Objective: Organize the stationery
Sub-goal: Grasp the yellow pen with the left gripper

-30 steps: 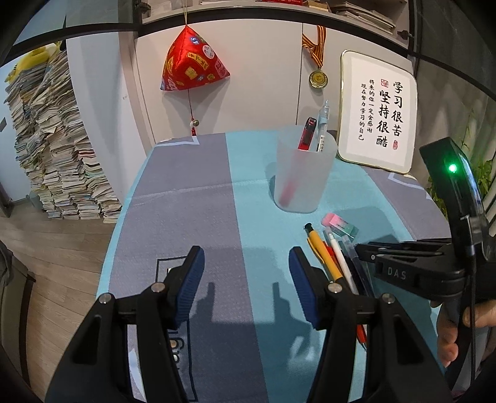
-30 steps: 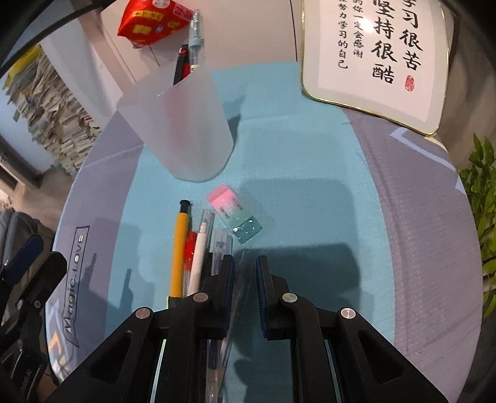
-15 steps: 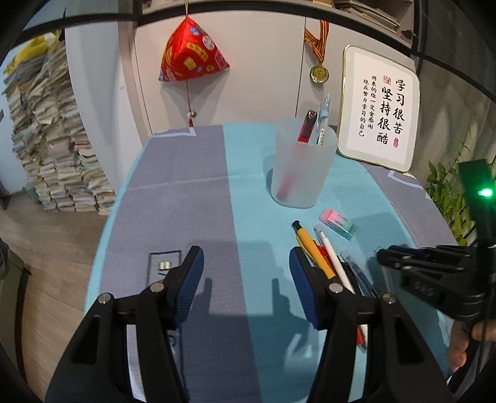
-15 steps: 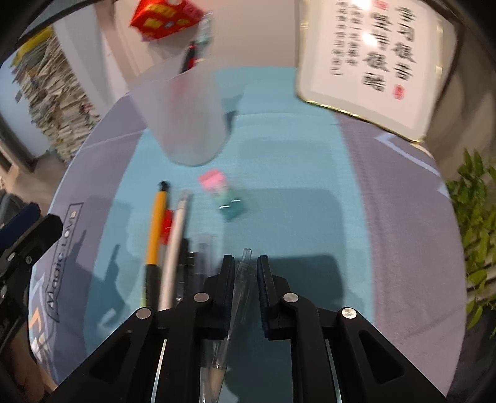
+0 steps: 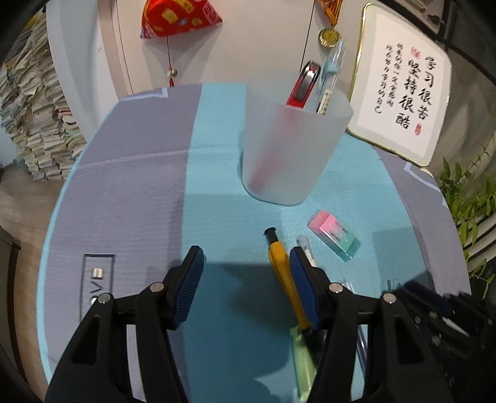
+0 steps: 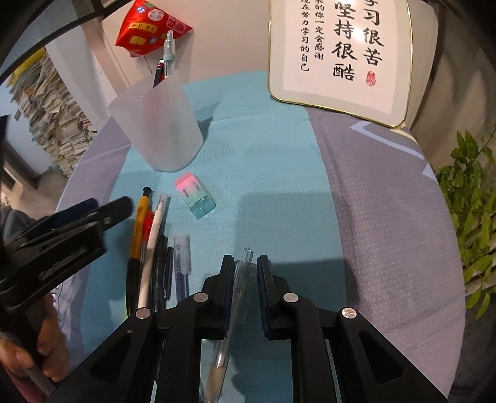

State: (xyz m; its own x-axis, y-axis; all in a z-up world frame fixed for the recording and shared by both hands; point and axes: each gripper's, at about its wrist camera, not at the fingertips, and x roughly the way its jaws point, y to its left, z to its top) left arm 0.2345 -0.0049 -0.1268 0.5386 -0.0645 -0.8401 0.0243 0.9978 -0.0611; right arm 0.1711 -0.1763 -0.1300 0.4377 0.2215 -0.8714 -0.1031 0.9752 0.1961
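A frosted cup [image 5: 291, 155] [image 6: 155, 130] stands on the teal and grey mat with a red pen [image 5: 305, 85] and a light blue pen in it. In front of it lie a pink-green eraser [image 5: 334, 235] [image 6: 194, 196] and a row of pens, with the orange pen [image 5: 279, 263] [image 6: 139, 223] at the left end and a white pen [image 6: 155, 245] beside it. My left gripper [image 5: 246, 272] [image 6: 108, 206] hovers open low over the mat, its right finger over the orange pen. My right gripper [image 6: 243, 263] is shut on a clear pen [image 6: 245, 272], lifted to the right of the row.
A framed calligraphy board [image 5: 400, 83] leans at the back right beside a plant [image 6: 471, 217]. A red ornament [image 5: 176, 17] and a medal [image 5: 330, 35] hang on the wall. Paper stacks [image 5: 34, 124] stand beyond the table's left edge. A hand [image 6: 40, 347] holds the left gripper.
My left gripper has moved forward, down and right toward the pen row, so the cup looms larger. The right gripper has drawn the clear pen out of the row, to its right.
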